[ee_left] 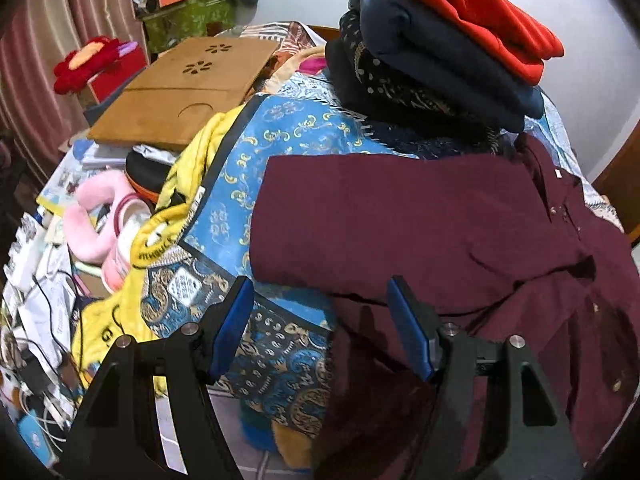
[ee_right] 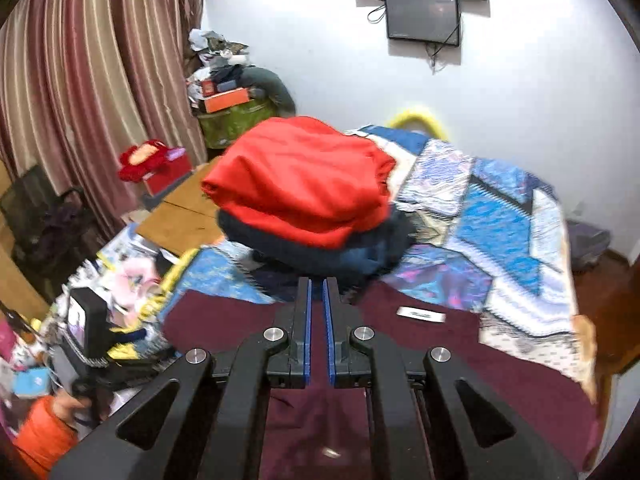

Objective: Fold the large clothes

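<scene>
Maroon shirt (ee_left: 420,216) lies spread on the bed, on a blue patterned quilt (ee_left: 280,148), one side folded over and its lower part hanging off the near edge. Behind it a pile of folded clothes stands: red top (ee_left: 468,4), navy garment (ee_left: 432,56) beneath. The left hand-held gripper (ee_left: 322,320) hovers at the shirt's near left edge with its blue pads spread wide, nothing between them. The right hand-held gripper (ee_right: 319,300) sits low over the shirt (ee_right: 440,344), pads nearly together with a thin gap; whether cloth is pinched cannot be told. Yellow cloth (ee_left: 120,320) and a wooden board (ee_left: 180,88) lie left.
</scene>
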Motion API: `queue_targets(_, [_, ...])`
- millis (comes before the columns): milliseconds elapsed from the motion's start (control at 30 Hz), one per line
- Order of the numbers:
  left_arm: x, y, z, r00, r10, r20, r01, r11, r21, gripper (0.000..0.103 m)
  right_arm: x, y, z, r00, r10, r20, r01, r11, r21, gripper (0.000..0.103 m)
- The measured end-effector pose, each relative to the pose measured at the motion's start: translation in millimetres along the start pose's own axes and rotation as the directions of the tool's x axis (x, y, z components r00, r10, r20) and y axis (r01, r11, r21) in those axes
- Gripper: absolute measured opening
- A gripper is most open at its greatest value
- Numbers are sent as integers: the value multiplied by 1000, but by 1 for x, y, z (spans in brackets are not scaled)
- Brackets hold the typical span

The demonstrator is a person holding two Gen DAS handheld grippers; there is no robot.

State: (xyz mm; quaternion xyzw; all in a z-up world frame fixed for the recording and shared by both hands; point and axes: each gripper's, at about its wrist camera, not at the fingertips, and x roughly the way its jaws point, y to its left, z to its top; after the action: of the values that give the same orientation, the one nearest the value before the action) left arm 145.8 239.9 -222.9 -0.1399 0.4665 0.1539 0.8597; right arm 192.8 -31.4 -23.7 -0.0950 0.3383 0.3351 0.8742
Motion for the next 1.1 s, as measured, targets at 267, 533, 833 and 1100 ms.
queue_targets(267, [-22, 19, 0, 999, 8, 38, -6, 999, -53, 68, 37, 28, -32, 989, 39, -146, -56, 992, -115, 57])
queue_targets(533, [-32, 45, -3, 998, 14, 67, -9, 997, -72, 68, 120, 100, -58, 921, 125, -370, -223, 946, -235, 58])
queue_targets(833, [-12, 69, -11, 998, 53, 23, -50, 992, -112, 68, 201, 150, -96, 829, 34, -559, -276, 893, -356, 58])
queue_targets(1100, [6, 68, -20, 999, 31, -22, -33, 993, -111, 68, 219, 127, -87, 822, 80, -564, -258, 935, -243, 28])
